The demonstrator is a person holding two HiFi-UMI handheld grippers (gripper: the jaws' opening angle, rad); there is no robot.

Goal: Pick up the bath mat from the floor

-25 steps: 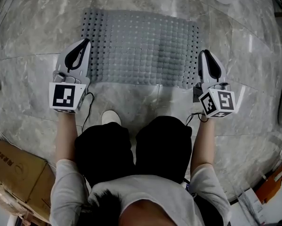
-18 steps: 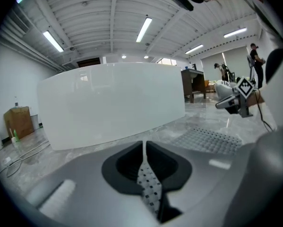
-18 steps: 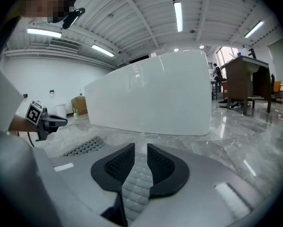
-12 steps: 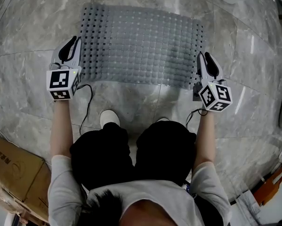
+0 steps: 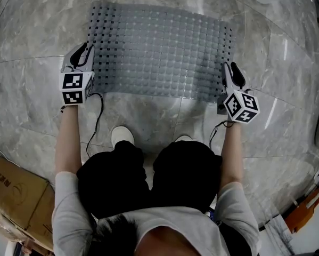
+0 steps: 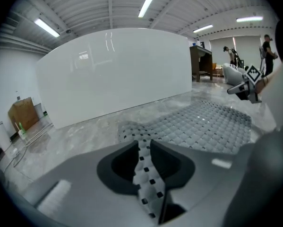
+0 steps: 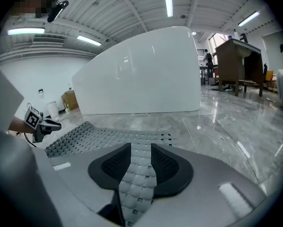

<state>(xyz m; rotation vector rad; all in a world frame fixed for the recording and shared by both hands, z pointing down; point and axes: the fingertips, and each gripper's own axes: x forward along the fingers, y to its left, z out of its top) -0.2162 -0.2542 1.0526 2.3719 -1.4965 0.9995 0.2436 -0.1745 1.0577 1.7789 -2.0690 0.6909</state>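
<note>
The grey perforated bath mat point(image 5: 159, 49) lies flat on the marble floor in front of the person. My left gripper point(image 5: 83, 51) is down at the mat's near left corner, and my right gripper point(image 5: 231, 68) at its near right corner. In the left gripper view the jaws point(image 6: 142, 143) have just been opening, and a strip of mat point(image 6: 202, 124) shows in the gap between the pads. The right gripper view is the same: the jaws point(image 7: 141, 148) have been opening and stand apart over the mat point(image 7: 98, 136). Neither pair of pads presses on it.
A white curved wall point(image 6: 117, 74) rises just beyond the mat's far edge. A cardboard box point(image 5: 15, 191) sits at the near left, and orange items point(image 5: 308, 207) at the near right. The person's shoes point(image 5: 122, 135) stand just behind the mat. A cable point(image 5: 98, 119) hangs from the left gripper.
Both grippers have sunk towards the floor and moved forward to the mat's near corners. The person has bent lower. The mat has stayed flat.
</note>
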